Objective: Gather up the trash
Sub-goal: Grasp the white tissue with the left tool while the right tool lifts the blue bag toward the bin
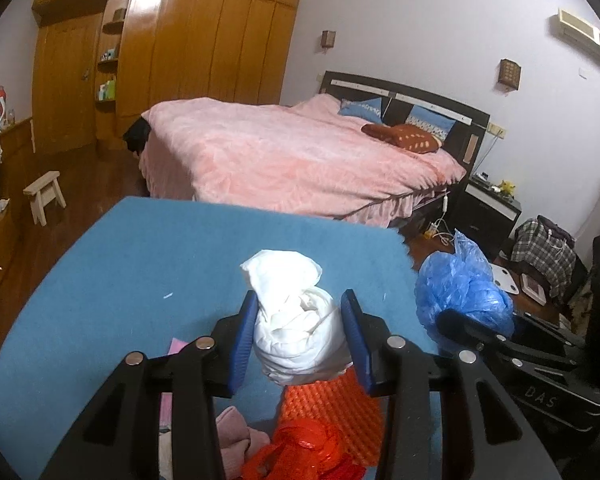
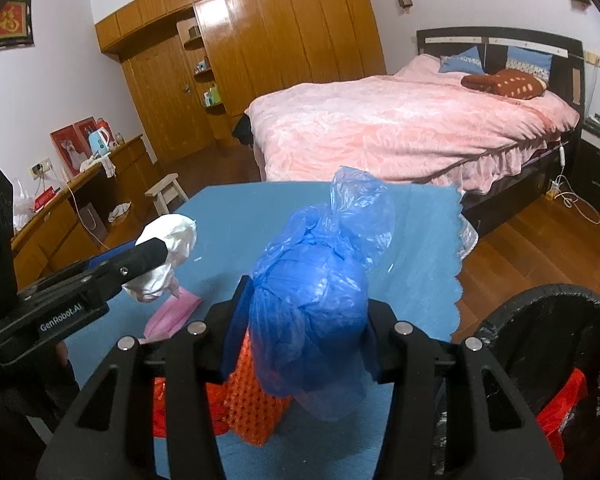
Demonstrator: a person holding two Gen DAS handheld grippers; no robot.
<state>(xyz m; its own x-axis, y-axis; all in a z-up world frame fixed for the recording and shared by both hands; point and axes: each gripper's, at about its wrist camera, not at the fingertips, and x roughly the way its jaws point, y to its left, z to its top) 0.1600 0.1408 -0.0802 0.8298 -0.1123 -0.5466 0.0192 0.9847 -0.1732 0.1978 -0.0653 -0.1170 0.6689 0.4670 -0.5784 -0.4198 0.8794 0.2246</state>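
My left gripper [image 1: 300,332] is shut on a crumpled white bag [image 1: 295,320] and holds it above the blue table [image 1: 119,280]. It also shows in the right wrist view [image 2: 167,256]. My right gripper [image 2: 304,328] is shut on a knotted blue plastic bag [image 2: 312,312], held above the table; it shows at the right of the left wrist view [image 1: 460,288]. Below lie an orange textured piece [image 2: 255,404], a red plastic bag [image 1: 304,452] and a pink item [image 2: 171,316]. A black trash bin [image 2: 560,360] stands at the lower right.
A bed with a pink cover [image 1: 300,152] stands beyond the table. A wooden wardrobe [image 2: 259,48] lines the far wall. A small stool [image 1: 45,196], a low cabinet [image 2: 79,208] on the left and a dark nightstand [image 1: 488,208] stand on the wooden floor.
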